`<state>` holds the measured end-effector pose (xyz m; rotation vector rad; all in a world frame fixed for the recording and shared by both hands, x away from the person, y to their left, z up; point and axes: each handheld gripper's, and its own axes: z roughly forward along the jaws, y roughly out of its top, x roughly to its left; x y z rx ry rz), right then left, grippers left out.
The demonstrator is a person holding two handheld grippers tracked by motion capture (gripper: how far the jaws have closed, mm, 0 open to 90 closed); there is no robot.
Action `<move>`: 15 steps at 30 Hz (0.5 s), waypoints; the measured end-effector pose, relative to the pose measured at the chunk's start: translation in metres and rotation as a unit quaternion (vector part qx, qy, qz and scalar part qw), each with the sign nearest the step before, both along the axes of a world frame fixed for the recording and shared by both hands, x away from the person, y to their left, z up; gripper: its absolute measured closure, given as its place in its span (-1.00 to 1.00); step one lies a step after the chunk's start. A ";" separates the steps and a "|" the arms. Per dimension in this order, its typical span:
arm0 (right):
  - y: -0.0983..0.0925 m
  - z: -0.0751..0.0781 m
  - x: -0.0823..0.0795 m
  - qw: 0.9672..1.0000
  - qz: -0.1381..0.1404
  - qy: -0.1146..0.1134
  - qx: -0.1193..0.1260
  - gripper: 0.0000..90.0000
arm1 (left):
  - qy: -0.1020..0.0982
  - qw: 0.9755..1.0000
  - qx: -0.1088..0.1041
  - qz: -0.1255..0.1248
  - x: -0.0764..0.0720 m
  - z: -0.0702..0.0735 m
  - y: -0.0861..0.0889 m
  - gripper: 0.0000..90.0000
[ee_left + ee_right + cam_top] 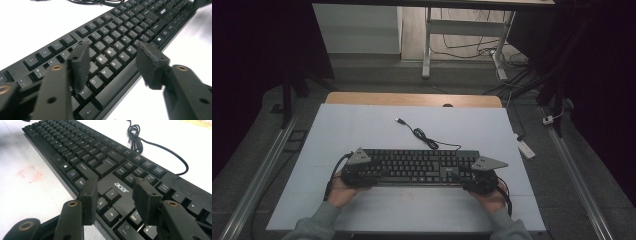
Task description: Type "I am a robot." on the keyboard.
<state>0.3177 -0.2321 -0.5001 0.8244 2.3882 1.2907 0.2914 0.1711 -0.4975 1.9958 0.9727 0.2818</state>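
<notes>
On the white board, both tongs gape over the keyboard, its coiled cable beyond.

Free room: bare white table on the far side and a bare strip near the person. Obstacles: keyboard across the middle; its coiled cable trailing over the far surface; left gripper and right gripper over the keyboard's ends.

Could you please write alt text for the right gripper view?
A black Acer keyboard lies on a white table, with the open right gripper poised above its arrow keys. Its black cable coils behind it.
</notes>
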 end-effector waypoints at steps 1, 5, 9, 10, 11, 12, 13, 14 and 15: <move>0.000 -0.001 0.000 1.000 -0.001 -0.003 0.003 0.21 | 0.004 1.000 -0.007 0.000 0.000 0.002 0.002 -0.10; -0.002 0.000 -0.002 1.000 0.000 -0.004 -0.001 0.18 | 0.004 1.000 -0.011 0.003 0.000 0.006 0.006 -0.19; -0.005 0.000 -0.001 1.000 -0.003 -0.005 0.001 0.17 | 0.004 1.000 -0.011 0.006 0.001 0.009 0.011 -0.24; -0.006 0.000 -0.001 1.000 -0.002 -0.004 0.001 0.16 | 0.004 1.000 -0.010 0.007 0.001 0.009 0.012 -0.24; -0.006 -0.001 -0.001 1.000 -0.002 -0.005 0.004 0.16 | 0.003 1.000 -0.009 0.008 0.001 0.009 0.012 -0.24; -0.006 -0.001 -0.001 1.000 -0.002 -0.005 0.003 0.16 | 0.003 1.000 -0.008 0.008 0.001 0.009 0.012 -0.24; -0.006 -0.001 -0.001 1.000 -0.002 -0.005 0.003 0.16 | 0.003 1.000 -0.008 0.008 0.001 0.009 0.012 -0.24; -0.006 -0.001 -0.001 1.000 -0.002 -0.004 -0.001 0.16 | 0.002 1.000 -0.007 0.009 0.001 0.009 0.012 -0.24; -0.005 -0.001 -0.001 1.000 -0.002 -0.004 -0.002 0.16 | 0.002 1.000 -0.006 0.009 0.001 0.010 0.013 -0.24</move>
